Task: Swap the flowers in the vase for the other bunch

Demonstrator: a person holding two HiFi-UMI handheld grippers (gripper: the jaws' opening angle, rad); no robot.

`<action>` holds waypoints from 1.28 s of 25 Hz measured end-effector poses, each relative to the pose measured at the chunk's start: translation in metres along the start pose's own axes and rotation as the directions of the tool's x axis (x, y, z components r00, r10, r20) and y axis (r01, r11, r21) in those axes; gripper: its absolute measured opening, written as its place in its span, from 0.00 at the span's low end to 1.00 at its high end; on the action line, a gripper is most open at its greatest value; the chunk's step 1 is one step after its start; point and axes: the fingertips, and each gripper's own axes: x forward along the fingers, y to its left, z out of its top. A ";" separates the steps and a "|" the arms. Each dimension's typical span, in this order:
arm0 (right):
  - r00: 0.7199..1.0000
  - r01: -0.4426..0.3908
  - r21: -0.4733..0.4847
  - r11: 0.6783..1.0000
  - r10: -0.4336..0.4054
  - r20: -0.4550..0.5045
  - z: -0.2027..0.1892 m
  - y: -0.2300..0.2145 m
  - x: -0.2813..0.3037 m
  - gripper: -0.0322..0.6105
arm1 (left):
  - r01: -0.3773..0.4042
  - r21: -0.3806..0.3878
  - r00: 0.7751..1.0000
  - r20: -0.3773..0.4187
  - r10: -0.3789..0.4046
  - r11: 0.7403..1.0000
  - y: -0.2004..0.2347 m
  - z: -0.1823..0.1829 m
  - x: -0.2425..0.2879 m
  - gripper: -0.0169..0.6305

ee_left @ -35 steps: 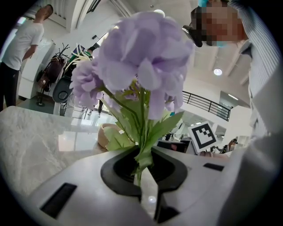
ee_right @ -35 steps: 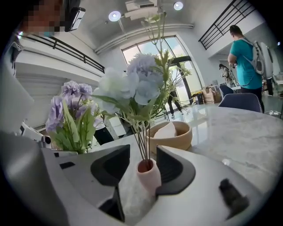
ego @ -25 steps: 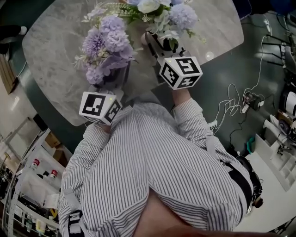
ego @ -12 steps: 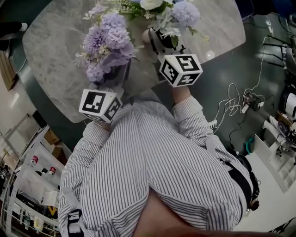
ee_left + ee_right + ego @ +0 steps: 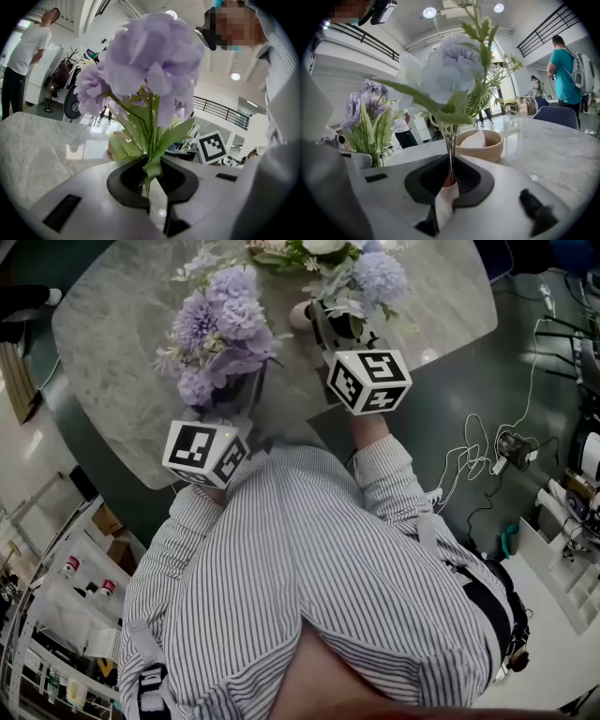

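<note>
**Head view rundown: two clamped grips, left to right**

So both arms in striped sleeves (image 5: 380,460) reach forward over the near edge of the marble table (image 5: 112,362). Each gripper points away from the person and tips a bit downward, marker cube on top.

The left gripper (image 5: 151,185) sits well to the left of the vase (image 5: 298,315) and closer to the person than it. Its own view shows the jaws pinched tight on the green stems of the purple bunch (image 5: 220,334). The flower heads stand upright out of the grip, left of the vase and clear of it.

The right gripper (image 5: 450,180) reaches further out, with its tip just beside the vase. Its jaws have just been closing and now squeeze the thin stems of the pale blue bunch (image 5: 361,277), with an orange-ish stem end right at the pads. That bunch also stands upright. Its stems are on the near side of the vase, outside the rim, and the blooms spread above and to the right of it.

The vase itself is a low tan bowl shape standing on the table. There's something white inside it, can't tell what.
</note>
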 end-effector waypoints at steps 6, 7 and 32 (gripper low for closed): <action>1.000 0.006 -0.016 1.000 -0.006 0.016 0.007 0.003 -0.004 0.10 | -0.006 0.003 1.000 0.002 0.006 1.000 0.001 0.001 -0.003 0.10; 1.000 0.006 -0.019 1.000 -0.005 0.018 0.008 0.004 -0.005 0.10 | -0.005 0.006 1.000 0.004 0.005 1.000 0.000 0.002 -0.003 0.10; 0.980 0.006 -0.052 0.999 0.004 0.201 0.087 0.037 -0.037 0.10 | 0.087 0.097 0.990 0.101 -0.096 0.991 -0.007 0.057 -0.015 0.10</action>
